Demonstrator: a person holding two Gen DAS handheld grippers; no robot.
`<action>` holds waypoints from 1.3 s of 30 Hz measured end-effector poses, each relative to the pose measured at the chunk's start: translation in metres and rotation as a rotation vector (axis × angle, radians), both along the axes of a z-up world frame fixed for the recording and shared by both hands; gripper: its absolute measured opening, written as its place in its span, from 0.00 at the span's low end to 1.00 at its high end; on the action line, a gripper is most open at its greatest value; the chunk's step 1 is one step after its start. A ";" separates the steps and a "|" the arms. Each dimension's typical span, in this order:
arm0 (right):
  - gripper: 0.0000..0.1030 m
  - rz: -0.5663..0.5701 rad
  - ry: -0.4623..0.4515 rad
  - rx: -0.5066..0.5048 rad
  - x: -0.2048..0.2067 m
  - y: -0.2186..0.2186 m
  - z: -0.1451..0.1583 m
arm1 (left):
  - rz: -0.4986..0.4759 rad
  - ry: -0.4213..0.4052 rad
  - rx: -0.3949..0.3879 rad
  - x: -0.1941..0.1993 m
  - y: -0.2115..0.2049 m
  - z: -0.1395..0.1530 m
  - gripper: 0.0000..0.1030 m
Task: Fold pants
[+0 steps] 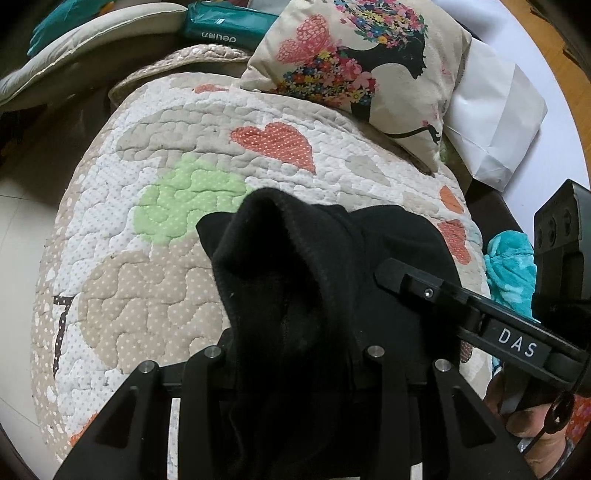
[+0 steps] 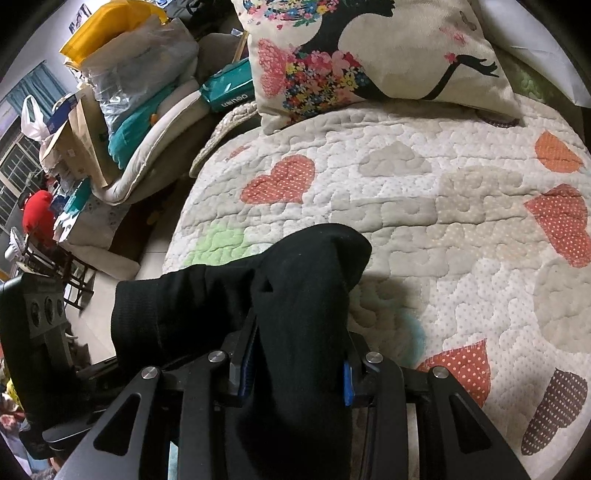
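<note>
The black pants (image 1: 295,266) hang bunched over my left gripper (image 1: 295,354), which is shut on the cloth; its fingertips are hidden under the fabric. In the right wrist view the black pants (image 2: 303,295) drape over my right gripper (image 2: 297,369), shut on a fold between blue pads (image 2: 347,384). Both hold the pants above a quilted bed cover (image 1: 155,221). The right gripper's body (image 1: 480,314) shows at the right of the left wrist view, next to the pants. The left gripper's body (image 2: 37,332) shows at the left edge of the right wrist view.
A flowered pillow (image 1: 362,70) lies at the head of the bed cover (image 2: 443,221). A teal packet (image 1: 229,26), folded cushions and bags (image 2: 129,92) are piled at the left. White paper (image 1: 495,122) and a teal cloth (image 1: 513,269) lie at the right. Floor (image 1: 22,206) runs along the left.
</note>
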State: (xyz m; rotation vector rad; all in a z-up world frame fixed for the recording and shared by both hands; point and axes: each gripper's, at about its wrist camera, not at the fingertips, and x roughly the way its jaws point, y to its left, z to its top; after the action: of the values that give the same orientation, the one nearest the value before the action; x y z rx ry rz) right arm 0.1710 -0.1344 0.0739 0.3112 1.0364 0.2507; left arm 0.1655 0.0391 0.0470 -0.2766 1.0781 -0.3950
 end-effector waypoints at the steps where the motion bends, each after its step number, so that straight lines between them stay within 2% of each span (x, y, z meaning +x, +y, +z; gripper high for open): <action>1: 0.37 0.000 0.000 -0.002 0.001 0.000 -0.001 | 0.000 -0.001 0.002 0.000 0.000 0.000 0.35; 18: 0.37 -0.009 0.006 -0.009 0.005 -0.004 -0.013 | -0.015 -0.048 0.073 0.000 -0.008 0.001 0.37; 22: 0.38 -0.008 0.007 -0.013 0.005 -0.004 -0.015 | -0.010 -0.056 0.088 0.000 -0.009 0.000 0.42; 24: 0.39 -0.009 0.007 -0.012 0.006 -0.004 -0.016 | -0.004 -0.058 0.094 0.000 -0.008 -0.001 0.48; 27: 0.43 -0.019 0.003 -0.012 0.006 -0.006 -0.018 | 0.008 -0.054 0.094 0.001 -0.006 -0.003 0.57; 30: 0.55 -0.051 0.004 -0.016 0.005 -0.009 -0.021 | 0.027 -0.045 0.092 0.002 -0.002 -0.004 0.64; 32: 0.61 -0.066 0.008 -0.010 0.004 -0.013 -0.021 | 0.032 -0.033 0.079 0.003 0.001 -0.005 0.65; 39: 0.64 -0.059 -0.021 -0.029 -0.017 -0.019 -0.009 | 0.041 -0.033 0.092 0.001 0.003 -0.002 0.66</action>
State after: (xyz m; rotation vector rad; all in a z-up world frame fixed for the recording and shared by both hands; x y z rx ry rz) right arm 0.1536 -0.1533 0.0645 0.3119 1.0081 0.1849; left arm 0.1663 0.0424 0.0454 -0.2093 1.0539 -0.3115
